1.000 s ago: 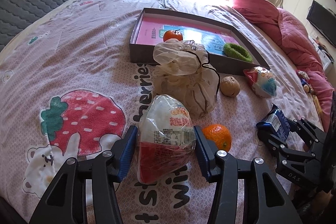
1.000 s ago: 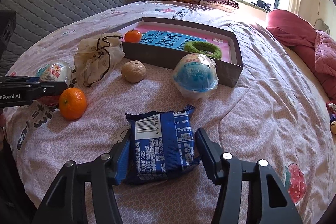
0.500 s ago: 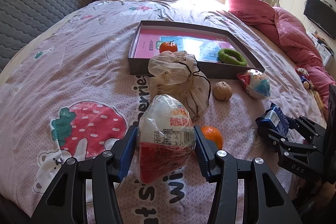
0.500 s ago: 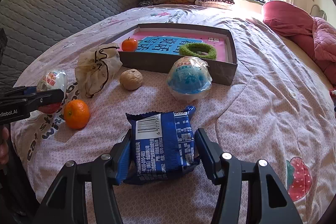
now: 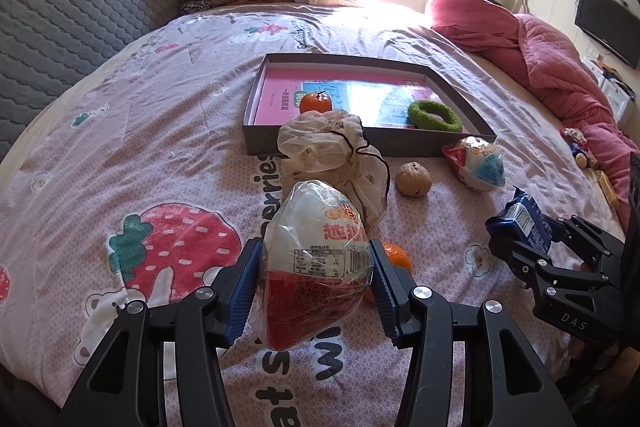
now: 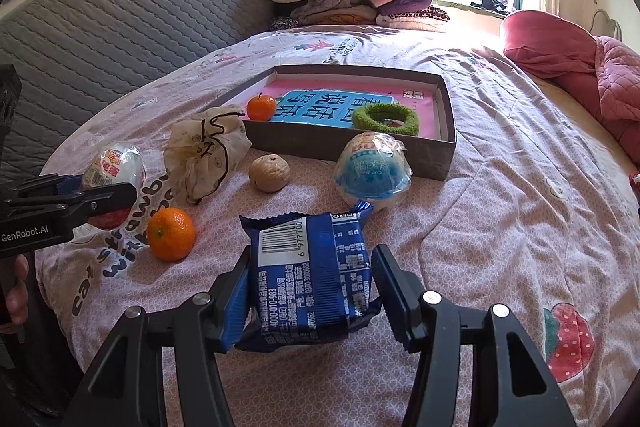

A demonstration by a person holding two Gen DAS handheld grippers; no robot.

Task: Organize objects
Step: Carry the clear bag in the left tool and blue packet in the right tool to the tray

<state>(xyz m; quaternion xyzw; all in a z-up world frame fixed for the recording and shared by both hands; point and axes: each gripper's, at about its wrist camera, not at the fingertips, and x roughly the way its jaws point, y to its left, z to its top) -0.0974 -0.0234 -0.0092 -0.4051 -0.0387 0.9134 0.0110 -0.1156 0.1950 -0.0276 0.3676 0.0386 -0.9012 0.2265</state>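
The left gripper point(image 5: 316, 283) clamps a plastic-wrapped red-and-white egg point(image 5: 316, 263) above the pink bedsheet point(image 5: 132, 131); the right gripper point(image 6: 310, 297) pinches a blue snack packet point(image 6: 310, 275), barcode up. Ahead, a shallow grey box point(image 6: 434, 157) holds an orange and a green ring point(image 6: 386, 119), its floor mostly bare. A loose orange point(image 6: 171, 234), walnut point(image 6: 269, 173) and drawstring pouch point(image 6: 206, 153) lie near its front wall.

My bed's pink strawberry-print sheet point(image 6: 500, 187) carries a grey shallow cardboard box point(image 6: 352, 149), cream drawstring pouch point(image 6: 206, 157), loose orange tangerine point(image 6: 171, 234), tan walnut point(image 6: 269, 172) and blue-and-white wrapped toy egg point(image 6: 373, 170).
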